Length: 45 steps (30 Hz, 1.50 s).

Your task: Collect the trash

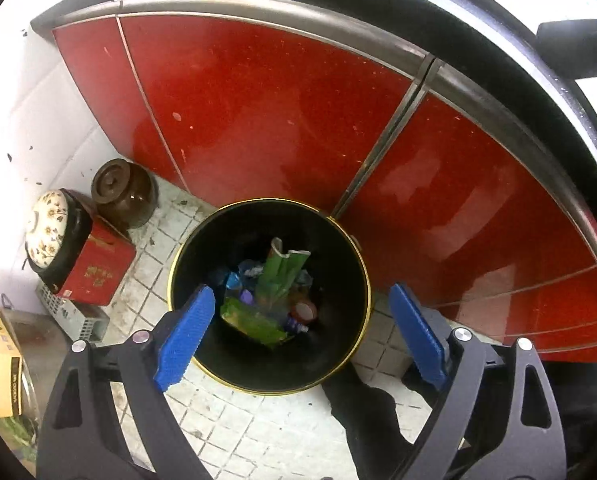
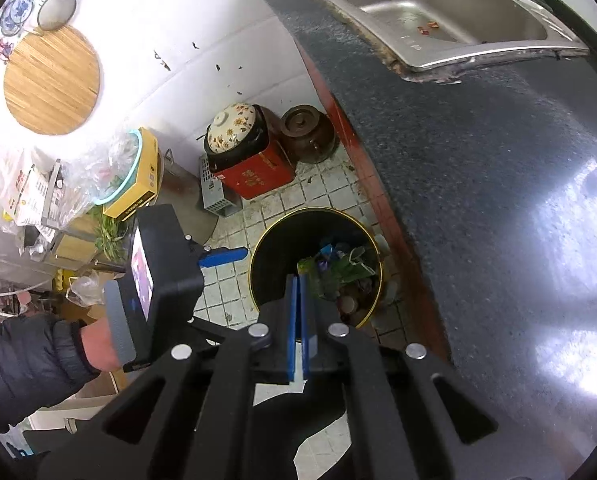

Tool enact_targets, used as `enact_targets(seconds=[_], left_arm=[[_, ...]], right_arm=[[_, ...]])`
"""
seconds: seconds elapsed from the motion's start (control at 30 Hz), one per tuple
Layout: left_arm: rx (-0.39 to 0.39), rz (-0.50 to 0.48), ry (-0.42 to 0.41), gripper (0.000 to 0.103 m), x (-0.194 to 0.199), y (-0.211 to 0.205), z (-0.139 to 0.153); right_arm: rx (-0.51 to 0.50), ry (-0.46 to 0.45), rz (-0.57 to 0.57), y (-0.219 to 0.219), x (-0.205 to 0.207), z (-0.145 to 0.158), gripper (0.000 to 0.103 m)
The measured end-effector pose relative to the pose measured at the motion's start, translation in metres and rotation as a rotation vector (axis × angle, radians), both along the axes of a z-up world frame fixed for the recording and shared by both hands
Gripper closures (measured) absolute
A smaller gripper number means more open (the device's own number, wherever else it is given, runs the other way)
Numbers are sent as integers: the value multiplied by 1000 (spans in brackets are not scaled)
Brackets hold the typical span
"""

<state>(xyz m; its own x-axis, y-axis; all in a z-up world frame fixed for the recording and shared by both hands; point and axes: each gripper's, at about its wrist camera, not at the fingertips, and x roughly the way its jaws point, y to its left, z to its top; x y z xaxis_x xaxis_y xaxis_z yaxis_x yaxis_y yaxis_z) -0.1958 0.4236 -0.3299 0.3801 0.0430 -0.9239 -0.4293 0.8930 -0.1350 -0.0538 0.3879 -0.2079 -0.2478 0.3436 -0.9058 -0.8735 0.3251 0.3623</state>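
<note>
A black trash bin with a gold rim (image 1: 234, 232) stands on the tiled floor against the red cabinet. It holds trash (image 1: 282, 276): green wrappers, blue scraps and small caps. My left gripper (image 1: 302, 292) hangs right over the bin's mouth, open wide, with nothing between its blue pads (image 1: 186, 332). In the right wrist view the bin (image 2: 274, 248) and its trash (image 2: 338, 268) lie below my right gripper (image 2: 298, 278), which is shut with nothing in it. One blue finger (image 2: 222, 258) of the left gripper shows beside the bin, with a hand (image 2: 98, 344) on its handle.
Red cabinet fronts (image 1: 278, 112) rise behind the bin under a dark countertop (image 2: 478, 200) with a steel sink (image 2: 438, 12). To the left stand a brown lidded jar (image 1: 122, 196), a red box (image 1: 94, 268) topped by a floral-lidded pot (image 1: 46, 228), and a yellow box (image 2: 138, 184).
</note>
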Motion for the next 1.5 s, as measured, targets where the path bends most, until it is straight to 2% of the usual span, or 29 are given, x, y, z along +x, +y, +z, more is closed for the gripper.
enact_targets(seconds=[0.13,0.2,0.3,0.53,0.63,0.67,0.7,0.73,0.77,0.97,1.2,1.37,1.5], left_arm=[[17,9,7,16,1,-2,5],[22,23,-7,16,1,-3,15],[51,54,-24,7,0,-5,36],[87,87,7,7,-12,-17,73],[92,105,-8,7,-20,-24,91],[92,111,-10,7,-23,-25,95],[89,120,-13,7,-26,-28,100],[90,126,-17,7,-28,-31,105],[98,137,-24,7,-32,-34,110],[108,189,-60,7,-49,-42,129],[138,223,-52,7,-58,-36,137],[184,186,-31,7,-46,-41,146],[207,116,-36,7,-19,-53,160]], right_arm=[[16,0,-4,-3,0,5,102],[27,-4,-3,-5,0,8,102],[39,-15,5,-9,0,16,102],[70,-8,9,-16,0,27,102],[96,-14,0,-20,-1,33,102],[103,-14,-1,-21,-2,35,97],[111,-14,0,-22,-3,37,60],[124,-28,-9,-24,-3,41,30],[174,-68,-38,-30,-3,50,8],[196,-62,-2,-26,-11,59,8],[195,-59,2,-27,-18,65,8],[218,-70,-51,-48,-7,85,8],[229,-123,-165,-93,20,108,8]])
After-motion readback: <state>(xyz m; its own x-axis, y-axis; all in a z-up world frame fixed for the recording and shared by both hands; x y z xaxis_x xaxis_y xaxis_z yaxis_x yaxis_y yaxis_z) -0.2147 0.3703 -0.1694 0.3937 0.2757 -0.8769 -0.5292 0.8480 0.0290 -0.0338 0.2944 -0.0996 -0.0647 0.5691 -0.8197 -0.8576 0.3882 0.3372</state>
